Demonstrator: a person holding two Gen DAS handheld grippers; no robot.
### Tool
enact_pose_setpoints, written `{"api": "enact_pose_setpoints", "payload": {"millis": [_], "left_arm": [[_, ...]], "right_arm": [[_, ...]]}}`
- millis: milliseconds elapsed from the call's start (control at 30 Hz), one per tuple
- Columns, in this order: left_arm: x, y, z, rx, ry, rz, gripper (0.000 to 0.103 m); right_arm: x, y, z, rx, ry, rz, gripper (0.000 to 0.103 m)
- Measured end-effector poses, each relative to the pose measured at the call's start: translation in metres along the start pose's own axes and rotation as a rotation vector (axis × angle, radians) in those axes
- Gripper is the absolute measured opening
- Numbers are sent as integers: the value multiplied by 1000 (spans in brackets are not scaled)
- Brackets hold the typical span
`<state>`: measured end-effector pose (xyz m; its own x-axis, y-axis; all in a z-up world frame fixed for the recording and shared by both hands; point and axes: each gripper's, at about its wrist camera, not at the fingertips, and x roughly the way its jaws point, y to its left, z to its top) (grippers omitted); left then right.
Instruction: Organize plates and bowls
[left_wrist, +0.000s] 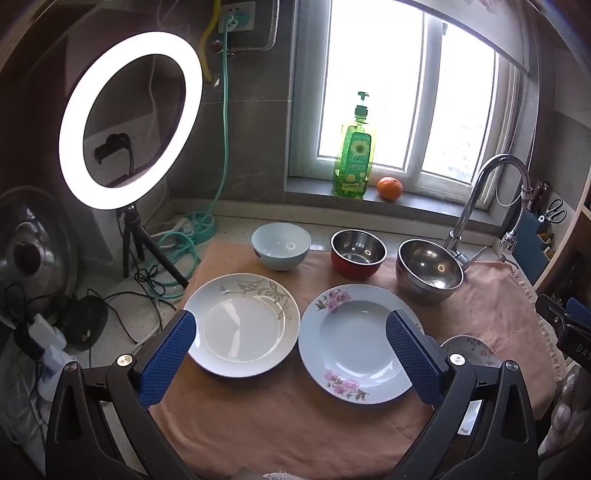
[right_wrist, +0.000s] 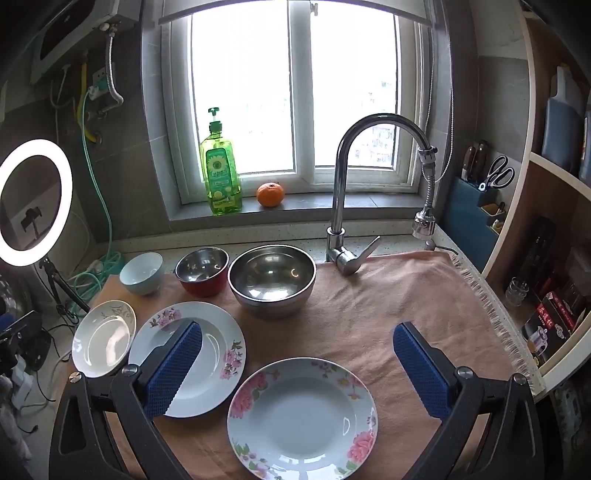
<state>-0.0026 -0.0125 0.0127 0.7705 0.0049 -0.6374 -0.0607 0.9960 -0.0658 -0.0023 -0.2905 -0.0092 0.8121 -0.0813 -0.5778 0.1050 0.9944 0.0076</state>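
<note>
Three plates lie on a pink towel (left_wrist: 280, 424): a grey-leaf plate (left_wrist: 242, 325) at the left, a pink-blossom plate (left_wrist: 356, 343) in the middle, and a big-flower plate (right_wrist: 303, 421) nearest the right wrist camera. Behind them stand a light blue bowl (left_wrist: 280, 245), a red steel-lined bowl (left_wrist: 357, 253) and a large steel bowl (left_wrist: 428, 271). My left gripper (left_wrist: 291, 334) hovers open above the two left plates, holding nothing. Above the big-flower plate, my right gripper (right_wrist: 299, 345) is open and empty. The same bowls show in the right wrist view: blue (right_wrist: 142, 273), red (right_wrist: 202, 271), steel (right_wrist: 272, 280).
A faucet (right_wrist: 343, 206) rises behind the towel at the right. A green soap bottle (right_wrist: 221, 173) and an orange (right_wrist: 270, 194) sit on the windowsill. A ring light (left_wrist: 131, 122) on a tripod and cables crowd the left counter. A knife and scissors holder (right_wrist: 480, 192) is by the right shelf.
</note>
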Motion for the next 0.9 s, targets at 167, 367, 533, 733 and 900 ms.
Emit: {"api": "enact_pose_setpoints", "payload": {"millis": [167, 367, 533, 733, 900], "left_arm": [[-1, -1, -1, -5, 1, -4, 102], [-1, -2, -3, -4, -2, -6, 102], [0, -4, -4, -2, -4, -11, 102], [0, -5, -3, 1, -6, -19, 102], [-1, -5, -5, 1, -8, -17, 102]], "right_arm": [[1, -1, 1, 1, 5, -1, 102], [0, -1, 1, 0, 3, -10, 102], [0, -2, 2, 2, 4, -13, 102], [-2, -3, 4, 9, 1, -14, 102], [-2, -3, 4, 11, 6, -11, 102]]}}
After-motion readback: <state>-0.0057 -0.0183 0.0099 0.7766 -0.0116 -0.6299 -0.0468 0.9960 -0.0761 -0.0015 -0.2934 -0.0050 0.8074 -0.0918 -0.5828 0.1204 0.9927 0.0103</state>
